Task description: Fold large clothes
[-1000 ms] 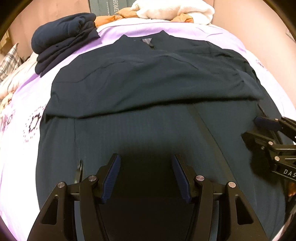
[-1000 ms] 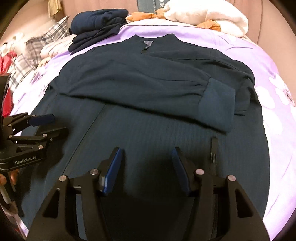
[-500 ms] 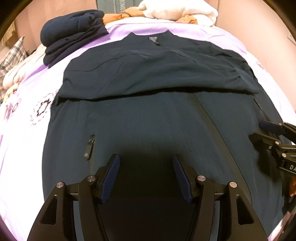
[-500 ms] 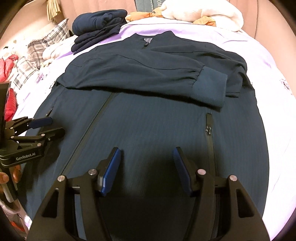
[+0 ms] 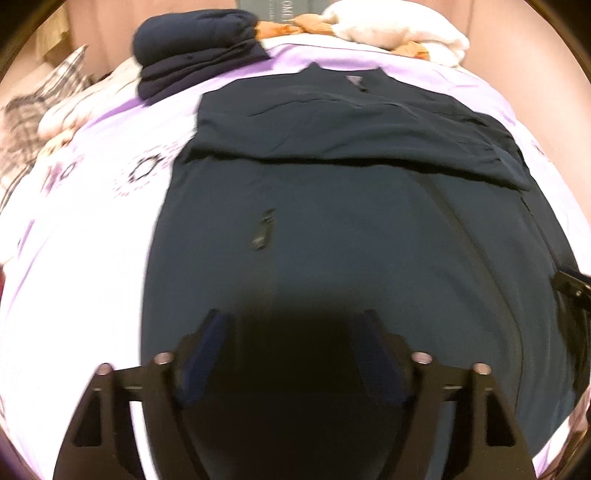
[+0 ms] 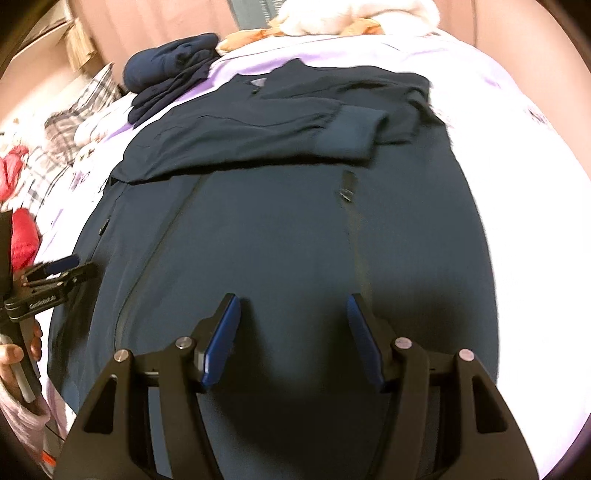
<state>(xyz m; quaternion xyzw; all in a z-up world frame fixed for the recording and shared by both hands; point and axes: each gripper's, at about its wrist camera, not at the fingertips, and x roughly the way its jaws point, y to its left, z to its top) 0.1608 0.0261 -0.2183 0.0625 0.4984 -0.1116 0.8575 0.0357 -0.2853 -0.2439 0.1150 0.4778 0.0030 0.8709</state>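
Jacket (image 5: 351, 236) lies flat, front up, on the lilac bedsheet (image 5: 85, 229), collar toward the far end of the bed. Both sleeves are folded across the chest; the upper sleeve's cuff (image 6: 347, 133) rests near the jacket's right edge as seen from the right wrist. Centre zip runs down the body; a pocket zip pull (image 5: 262, 230) shows on the panel ahead of the left gripper.

Left gripper (image 5: 295, 332): over the lower jacket, jaws opening, wide apart, nothing between the pads. View blurred and shadowed; contact with the cloth cannot be told.

Right gripper (image 6: 291, 317): also over the lower jacket, jaws parted about halfway, holding nothing. Blue pads (image 6: 221, 339) clear of the fabric as far as visible.

Each gripper appears at the edge of the other's view; a hand (image 6: 18, 354) grips the left one's handle.

Beyond the collar: a folded navy stack (image 5: 195, 44) on the sheet, and cream and orange bedding (image 5: 399, 29) at the head. Plaid cloth (image 6: 85, 107) and a red item (image 6: 22, 240) lie to the left side.
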